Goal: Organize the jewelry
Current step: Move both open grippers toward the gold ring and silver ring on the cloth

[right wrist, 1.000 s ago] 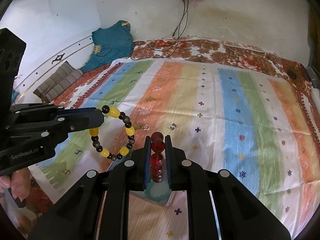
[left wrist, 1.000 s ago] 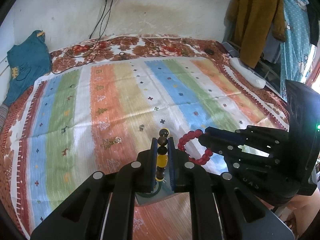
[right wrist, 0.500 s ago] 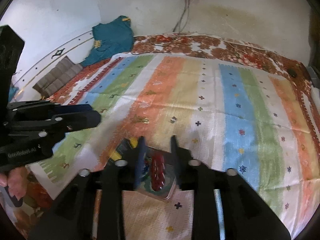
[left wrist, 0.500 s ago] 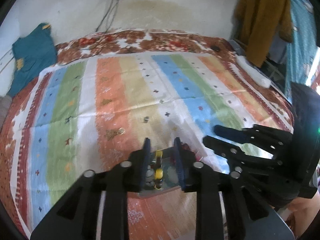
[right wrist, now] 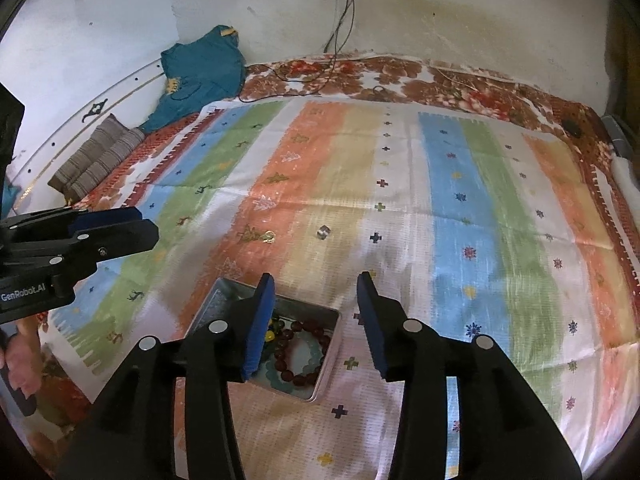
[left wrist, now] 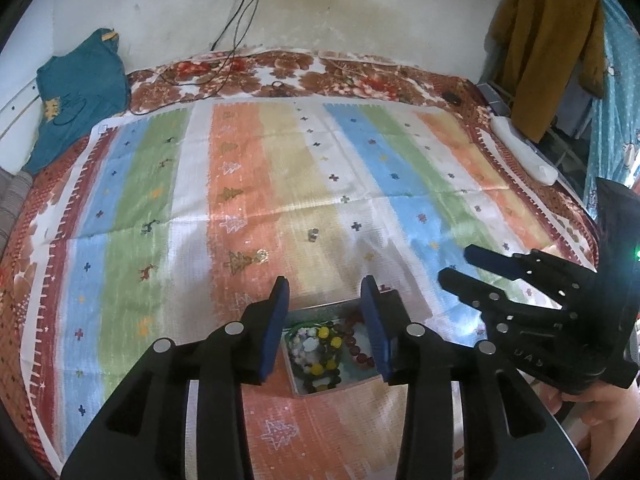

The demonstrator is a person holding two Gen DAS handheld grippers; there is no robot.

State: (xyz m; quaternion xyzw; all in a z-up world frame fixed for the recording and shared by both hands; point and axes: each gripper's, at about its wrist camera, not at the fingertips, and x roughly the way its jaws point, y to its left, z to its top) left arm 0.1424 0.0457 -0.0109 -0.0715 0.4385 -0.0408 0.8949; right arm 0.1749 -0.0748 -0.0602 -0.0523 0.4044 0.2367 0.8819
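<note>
A square metal tin [left wrist: 320,308] [right wrist: 224,292] lies on the striped cloth near the front edge. In it lie a yellow-and-dark bead bracelet [left wrist: 324,344] and a dark red bead bracelet [left wrist: 358,350] [right wrist: 302,350], with other small pieces. My left gripper [left wrist: 324,294] is open and empty, just above the tin. My right gripper [right wrist: 316,288] is open and empty, above the tin's right side; it also shows in the left wrist view [left wrist: 460,264]. A small gold ring [left wrist: 262,255] [right wrist: 269,236] and a small silver piece [left wrist: 313,234] [right wrist: 323,232] lie on the cloth farther out.
The striped cloth [left wrist: 280,168] covers a bed with a floral sheet [left wrist: 320,76]. A teal shirt [left wrist: 76,92] lies at the back left, cables [left wrist: 224,60] run to a wall socket, clothes [left wrist: 548,40] hang at the right, and a white object [left wrist: 524,152] lies on the right edge.
Both grippers held bracelets above the tin a second ago. Both have opened, and the yellow-and-dark and red bracelets now lie in the tin. Both grippers have drawn back a little.
</note>
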